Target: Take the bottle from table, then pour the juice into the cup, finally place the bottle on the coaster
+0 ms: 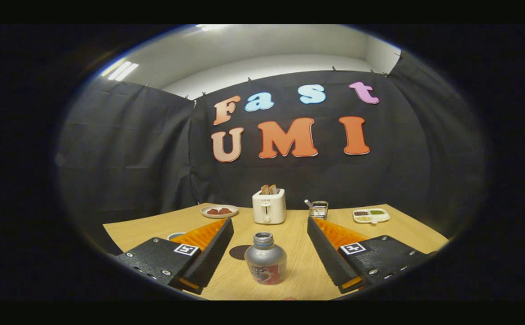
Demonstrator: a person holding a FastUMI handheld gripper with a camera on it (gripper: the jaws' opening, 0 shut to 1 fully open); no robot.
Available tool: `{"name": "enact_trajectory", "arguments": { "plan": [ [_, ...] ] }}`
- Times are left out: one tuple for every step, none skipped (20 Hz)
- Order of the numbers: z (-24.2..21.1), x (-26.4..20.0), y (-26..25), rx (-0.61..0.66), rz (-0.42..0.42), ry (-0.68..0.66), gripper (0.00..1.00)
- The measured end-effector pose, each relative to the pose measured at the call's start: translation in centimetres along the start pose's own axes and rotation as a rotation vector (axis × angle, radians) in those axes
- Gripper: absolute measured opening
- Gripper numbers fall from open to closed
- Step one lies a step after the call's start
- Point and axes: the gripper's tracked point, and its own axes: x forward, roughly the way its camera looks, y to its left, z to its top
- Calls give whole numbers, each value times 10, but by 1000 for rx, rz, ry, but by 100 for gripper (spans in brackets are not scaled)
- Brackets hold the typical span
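gripper [267, 246] wide apart, fingers either side of the bottle [265, 265] and not touching it. bottle upright on the table [298, 271], uncapped, between the fingers, near their base. dark coaster [239, 252] just behind and left of it; cup [175, 235] mostly hidden past the left finger. best to centre on the body, below the neck, close evenly from both sides, lift straight up and level to avoid spilling. toaster [269, 206] well beyond.

Matt metal bottle [265, 264] with glossy label, on a smooth wood-grain table [298, 271]; glossy plastic toaster [269, 206]; black cloth wall [127, 149].
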Motion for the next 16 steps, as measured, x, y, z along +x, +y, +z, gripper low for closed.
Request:
{"name": "enact_trajectory", "arguments": {
  "plan": [
    [-8,2,0,5,2,15,98],
    [-15,4,0,10,7,28,98],
    [-24,6,1,12,10,44,98],
    [-32,8,1,12,12,62,98],
    [-40,10,1,12,10,82,98],
    [-47,11,1,12,10,100,98],
    [-53,13,1,15,11,114,98],
    [-57,15,2,19,15,121,98],
    [-63,16,2,22,15,130,98],
    [-70,17,1,26,14,144,98],
    [-78,19,0,31,13,159,98],
    [-84,20,0,36,12,174,98],
    [-88,20,0,41,12,185,98],
    [-92,21,-1,43,8,195,98],
    [-98,22,-2,41,2,206,98],
    [-102,23,-3,38,-3,214,98]
  ]
}}
